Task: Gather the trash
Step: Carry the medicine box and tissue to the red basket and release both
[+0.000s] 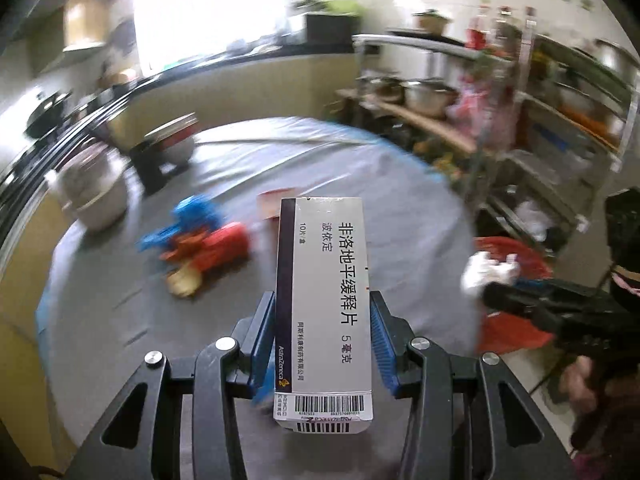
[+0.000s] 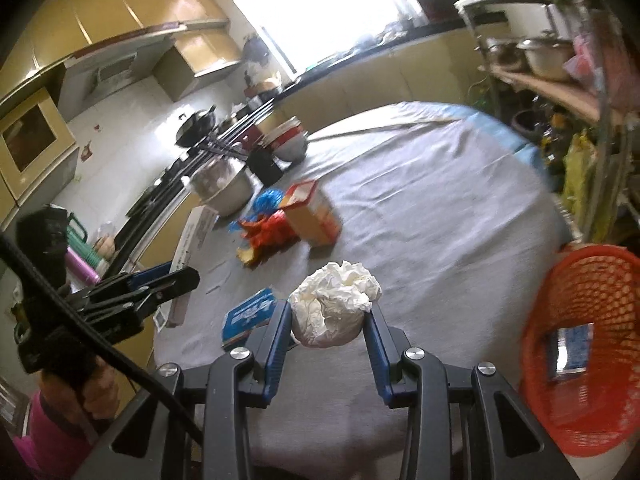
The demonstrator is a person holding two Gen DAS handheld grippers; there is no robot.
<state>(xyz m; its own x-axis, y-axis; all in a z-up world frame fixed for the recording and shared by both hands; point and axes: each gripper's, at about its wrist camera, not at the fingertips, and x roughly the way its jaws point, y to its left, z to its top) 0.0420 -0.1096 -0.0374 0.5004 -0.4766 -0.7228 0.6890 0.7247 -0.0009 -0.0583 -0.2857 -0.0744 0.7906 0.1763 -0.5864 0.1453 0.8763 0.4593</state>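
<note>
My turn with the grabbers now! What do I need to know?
Left gripper: shut on the medicine box, off the table.
Right gripper: shut on the crumpled tissue.
Red basket, beside the table's right edge, already holds one small box.
Left on the grey table: orange carton, blue packet, red and blue wrappers.
Next, probably: drop both held things in the basket.

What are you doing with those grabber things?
A person is clearing trash off the table with a gripper in each hand. The left gripper is clamped on a white medicine box, and the right gripper holds a crumpled paper ball. An orange basket beside the table already holds one box.
</note>
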